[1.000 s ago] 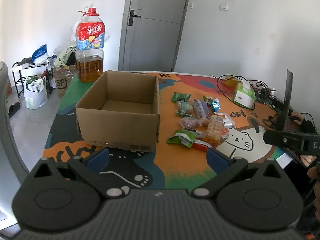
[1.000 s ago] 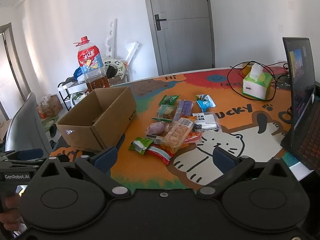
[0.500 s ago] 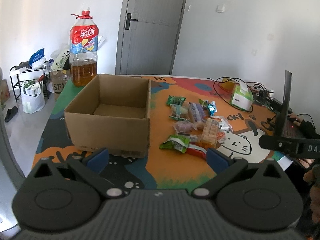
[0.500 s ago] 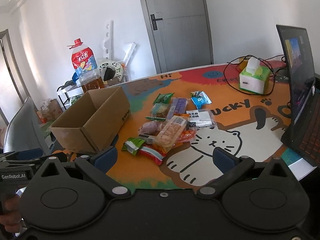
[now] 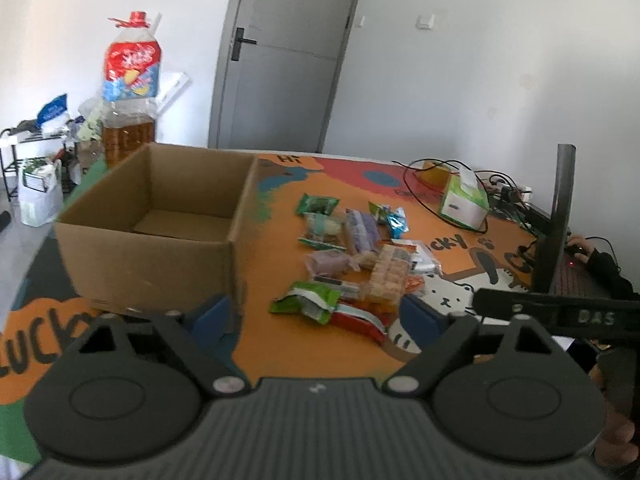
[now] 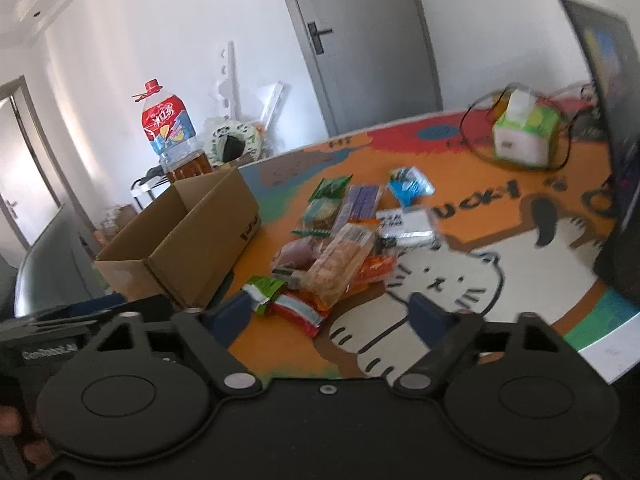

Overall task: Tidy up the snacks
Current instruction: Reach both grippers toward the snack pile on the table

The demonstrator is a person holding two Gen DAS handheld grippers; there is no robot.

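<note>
Now both empty, left claw (image 5: 316, 316) and right claw (image 6: 332, 314) narrowing yet apart, above snack pile (image 6: 340, 240)

Domestic room. Evidence: grey interior door (image 5: 280, 80) at 12 o'clock; cartoon cat mat covering the surface (image 5: 460, 292); cooking oil bottle (image 5: 130, 96) and cluttered rack (image 5: 36, 148) at 10 o'clock; tissue box (image 5: 464, 200), laptop (image 5: 560, 236) at 2 o'clock.

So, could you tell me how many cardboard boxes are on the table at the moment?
1. The open cardboard box stands on the table's left part, left of the snack pile, in front of the oil bottle. No other shows.
</note>
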